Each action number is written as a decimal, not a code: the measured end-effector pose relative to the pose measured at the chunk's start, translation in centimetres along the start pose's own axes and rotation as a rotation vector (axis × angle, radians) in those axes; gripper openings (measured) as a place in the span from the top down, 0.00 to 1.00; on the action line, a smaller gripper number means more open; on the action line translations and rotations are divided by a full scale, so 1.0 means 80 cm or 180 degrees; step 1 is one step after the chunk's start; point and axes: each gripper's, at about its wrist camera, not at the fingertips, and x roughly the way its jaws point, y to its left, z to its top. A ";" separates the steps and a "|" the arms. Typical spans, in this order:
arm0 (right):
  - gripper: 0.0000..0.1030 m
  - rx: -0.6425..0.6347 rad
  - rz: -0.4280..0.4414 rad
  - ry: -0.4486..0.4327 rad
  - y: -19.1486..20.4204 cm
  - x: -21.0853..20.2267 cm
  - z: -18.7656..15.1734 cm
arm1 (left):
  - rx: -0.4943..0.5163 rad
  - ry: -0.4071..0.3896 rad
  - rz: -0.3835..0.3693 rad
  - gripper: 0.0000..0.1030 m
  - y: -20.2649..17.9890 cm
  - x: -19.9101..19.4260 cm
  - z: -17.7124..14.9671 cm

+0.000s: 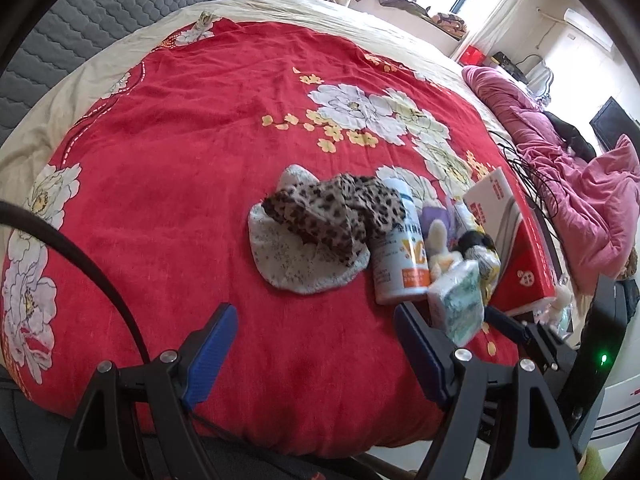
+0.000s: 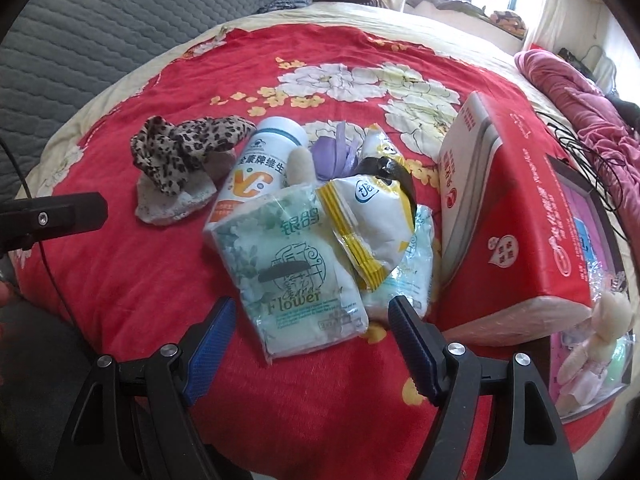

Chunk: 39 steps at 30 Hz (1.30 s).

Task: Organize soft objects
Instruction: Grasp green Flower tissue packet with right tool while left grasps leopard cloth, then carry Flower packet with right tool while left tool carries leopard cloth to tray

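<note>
In the left wrist view a leopard-print cloth point(image 1: 336, 212) lies on a pale speckled cloth point(image 1: 304, 264) on the red flowered bedspread point(image 1: 180, 160). My left gripper point(image 1: 314, 312) hovers open just short of them, with nothing between its blue pads. In the right wrist view a green-and-white tissue pack point(image 2: 296, 280) marked "Flower" lies at the front of a pile. My right gripper point(image 2: 312, 302) is open, and the pack's near end sits between its fingertips without touching the pads. A yellow-and-white packet point(image 2: 372, 216) leans on the pack, over a second tissue pack point(image 2: 416, 272).
A white vitamin bottle point(image 2: 260, 168), a purple item point(image 2: 340, 152) and a small plush piece point(image 2: 300, 164) lie behind the pile. A red box point(image 2: 508, 208) stands to its right, beside a packaged doll point(image 2: 592, 340). A pink duvet point(image 1: 580, 184) fills the far right.
</note>
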 end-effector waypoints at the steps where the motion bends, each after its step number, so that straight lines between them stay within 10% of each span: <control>1: 0.24 0.0016 0.0016 0.0005 0.001 0.002 0.001 | -0.0007 -0.0015 -0.0015 0.22 0.001 0.002 0.004; 24: 0.35 0.0013 0.0205 -0.0176 0.014 0.008 0.006 | 0.0199 -0.0004 0.0009 0.24 -0.011 0.064 0.057; 34: 0.36 0.0020 0.0291 -0.0168 0.011 0.003 0.007 | 0.0208 0.0056 -0.0175 0.73 -0.013 0.072 0.057; 39: 0.36 0.0035 0.0293 -0.0169 0.011 0.002 0.007 | 0.0287 0.0033 -0.0230 0.79 -0.019 0.065 0.052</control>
